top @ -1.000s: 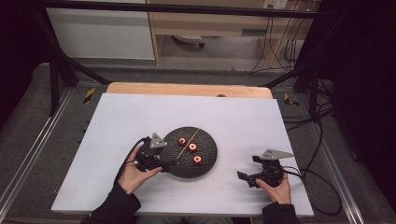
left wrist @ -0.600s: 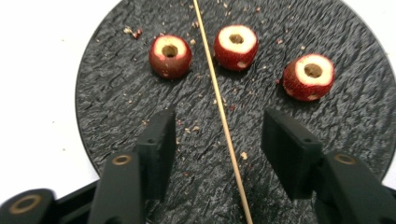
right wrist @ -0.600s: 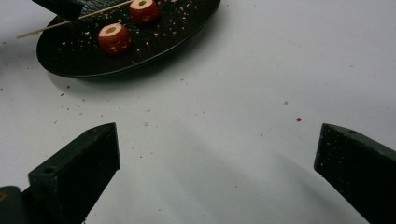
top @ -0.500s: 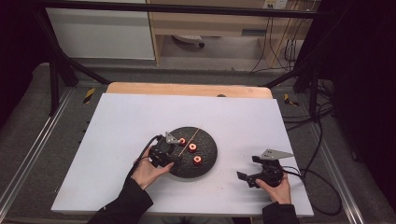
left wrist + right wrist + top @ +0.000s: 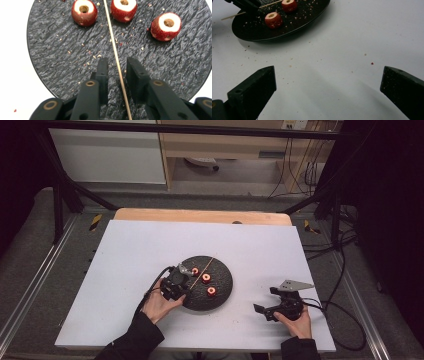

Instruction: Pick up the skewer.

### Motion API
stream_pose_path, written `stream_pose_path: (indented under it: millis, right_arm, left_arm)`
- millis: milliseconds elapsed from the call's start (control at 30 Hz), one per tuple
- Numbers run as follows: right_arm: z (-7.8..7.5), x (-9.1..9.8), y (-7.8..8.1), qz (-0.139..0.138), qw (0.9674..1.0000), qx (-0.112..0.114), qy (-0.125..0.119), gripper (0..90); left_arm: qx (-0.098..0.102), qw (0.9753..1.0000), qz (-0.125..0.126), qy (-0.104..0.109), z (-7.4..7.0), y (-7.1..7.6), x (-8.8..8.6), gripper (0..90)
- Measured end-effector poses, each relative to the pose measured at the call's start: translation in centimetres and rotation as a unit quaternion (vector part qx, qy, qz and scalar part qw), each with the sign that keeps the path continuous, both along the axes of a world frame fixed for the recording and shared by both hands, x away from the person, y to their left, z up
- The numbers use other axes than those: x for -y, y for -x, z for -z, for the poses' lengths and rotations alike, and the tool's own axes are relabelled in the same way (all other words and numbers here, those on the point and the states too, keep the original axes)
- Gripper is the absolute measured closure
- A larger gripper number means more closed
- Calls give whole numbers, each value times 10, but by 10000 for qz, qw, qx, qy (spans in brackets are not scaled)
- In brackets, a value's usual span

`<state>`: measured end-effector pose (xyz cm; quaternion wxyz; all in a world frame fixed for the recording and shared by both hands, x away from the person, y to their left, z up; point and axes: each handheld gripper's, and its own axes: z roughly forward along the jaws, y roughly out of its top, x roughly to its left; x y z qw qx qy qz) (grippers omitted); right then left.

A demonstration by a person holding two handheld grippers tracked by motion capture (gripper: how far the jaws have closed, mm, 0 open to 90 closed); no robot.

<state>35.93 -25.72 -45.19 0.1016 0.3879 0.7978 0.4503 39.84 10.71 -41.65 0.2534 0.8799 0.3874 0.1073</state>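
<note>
A round black textured plate (image 5: 226, 271) (image 5: 62, 50) holds three red cored fruits (image 5: 206, 278) (image 5: 84, 12) and a thin wooden skewer (image 5: 205, 266) (image 5: 112, 42) lying across it. My left gripper (image 5: 182, 280) (image 5: 117, 62) rests over the plate's near-left edge. Its jaws have just been closing and now stand narrowly apart, with the skewer running between them and a gap on each side. My right gripper (image 5: 265, 300) (image 5: 328, 80) sits on the white table to the right of the plate, jaws wide open over bare surface.
The white table top (image 5: 150, 245) carries fine crumbs around the plate (image 5: 294, 22). A wooden strip (image 5: 200, 215) runs along the far edge. Cables (image 5: 345, 320) trail off the table's right side, and metal rails flank both sides.
My left gripper has slid right onto the plate's edge and its jaws have narrowed around the skewer. The right gripper has stayed where it was.
</note>
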Motion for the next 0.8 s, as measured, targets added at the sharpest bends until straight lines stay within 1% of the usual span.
stream_pose_path:
  millis: [100, 167, 200, 267, 467, 567, 700, 800]
  right_arm:
    - [0, 0, 0, -2, 10000, -2, 1, 11]
    - [0, 0, 0, -3, 10000, -22, 1, 11]
    - [0, 0, 0, -3, 10000, -22, 1, 11]
    - [0, 0, 0, -16, 10000, -26, 24, 11]
    - [0, 0, 0, -12, 10000, -21, 11, 11]
    - [0, 0, 0, -14, 10000, -24, 10, 11]
    - [0, 0, 0, -3, 10000, -14, 11, 11]
    - [0, 0, 0, -4, 10000, -16, 12, 11]
  left_arm:
    - [8, 10000, -10, -62, 2, 0, 1, 753]
    - [8, 10000, -21, -91, 2, 1, 3, 788]
    - [21, 9999, -31, -99, 3, 1, 3, 788]
    - [33, 9999, -66, -87, 3, 1, 4, 822]
    - [84, 9997, -228, -89, 4, 2, 5, 873]
    - [96, 9995, -310, -40, 4, 3, 5, 879]
    - [154, 9993, -335, 21, 5, 4, 3, 881]
    - [202, 9991, -336, 167, 3, 5, -1, 883]
